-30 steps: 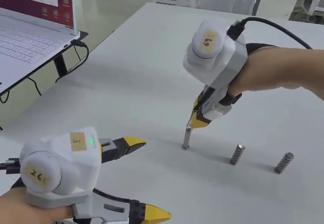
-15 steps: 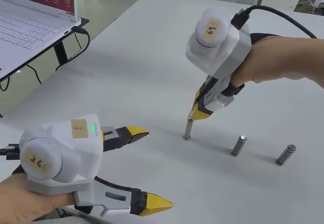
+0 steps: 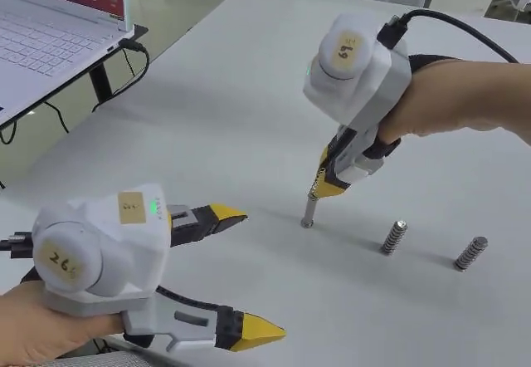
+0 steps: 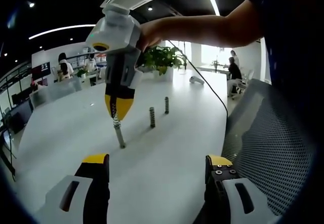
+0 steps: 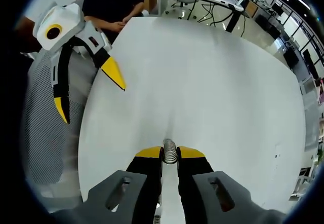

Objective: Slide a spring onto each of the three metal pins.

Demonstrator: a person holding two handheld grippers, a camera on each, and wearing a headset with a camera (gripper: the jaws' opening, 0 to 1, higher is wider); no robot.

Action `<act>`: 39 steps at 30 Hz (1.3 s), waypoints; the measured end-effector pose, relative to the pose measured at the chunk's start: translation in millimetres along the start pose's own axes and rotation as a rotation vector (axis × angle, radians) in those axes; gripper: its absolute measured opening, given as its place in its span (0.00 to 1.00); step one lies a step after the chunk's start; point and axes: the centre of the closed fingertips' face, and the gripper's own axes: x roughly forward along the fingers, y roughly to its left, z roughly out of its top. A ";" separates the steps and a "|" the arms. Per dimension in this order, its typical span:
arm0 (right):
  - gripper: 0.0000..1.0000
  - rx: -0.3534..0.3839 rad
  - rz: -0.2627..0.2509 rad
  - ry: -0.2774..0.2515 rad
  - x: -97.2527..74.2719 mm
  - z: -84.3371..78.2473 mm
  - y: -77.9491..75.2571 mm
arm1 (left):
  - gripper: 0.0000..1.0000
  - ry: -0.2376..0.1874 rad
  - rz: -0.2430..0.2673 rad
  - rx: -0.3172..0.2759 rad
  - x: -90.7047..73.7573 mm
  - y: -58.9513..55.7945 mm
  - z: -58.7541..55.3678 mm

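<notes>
My right gripper (image 3: 317,191) is shut on a small metal spring (image 5: 170,151), jaws pointing down. The spring (image 4: 116,119) hangs right at the top of a bare metal pin (image 3: 308,213) that stands upright on the white table (image 3: 224,110). To its right stand two more pins, each wearing a spring: the nearer (image 3: 393,237) and the farther (image 3: 470,253). My left gripper (image 3: 247,271) is open with nothing in it, low at the front left and well apart from the pins. Its jaws point toward the bare pin (image 4: 120,136).
An open laptop (image 3: 50,43) sits on a side stand at the far left, with cables hanging below. A mesh chair back (image 4: 268,133) is close on the left gripper's right. A person in a black top (image 5: 114,1) stands beyond the table end.
The head camera has shifted a little. My right gripper stays over the bare pin with the spring, barely moved. My left gripper remains open in place.
</notes>
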 end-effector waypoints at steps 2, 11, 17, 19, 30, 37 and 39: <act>0.09 0.006 0.004 0.003 2.4 -0.6 -0.8 | 0.74 -0.001 -0.001 -0.002 0.0 0.0 0.0; 0.09 -0.031 -0.006 0.048 15.6 -3.2 -1.4 | 0.73 -0.004 0.000 -0.004 -0.6 1.3 -0.7; 0.09 -0.034 0.004 0.070 26.5 -5.8 0.2 | 0.73 -0.001 0.000 -0.007 -0.8 1.3 -1.3; 0.09 -0.034 0.007 0.077 28.7 -7.7 1.4 | 0.73 -0.001 0.001 -0.005 -1.0 1.5 -1.4; 0.09 -0.045 0.016 0.103 45.0 -12.7 6.9 | 0.73 -0.001 0.002 -0.009 -2.2 4.2 -4.5; 0.09 -0.045 0.013 0.108 52.1 -15.8 7.2 | 0.73 0.000 0.000 -0.009 -1.6 3.7 -4.7; 0.09 -0.043 0.012 0.107 53.9 -16.1 6.5 | 0.73 0.001 -0.001 -0.009 -1.2 3.3 -4.6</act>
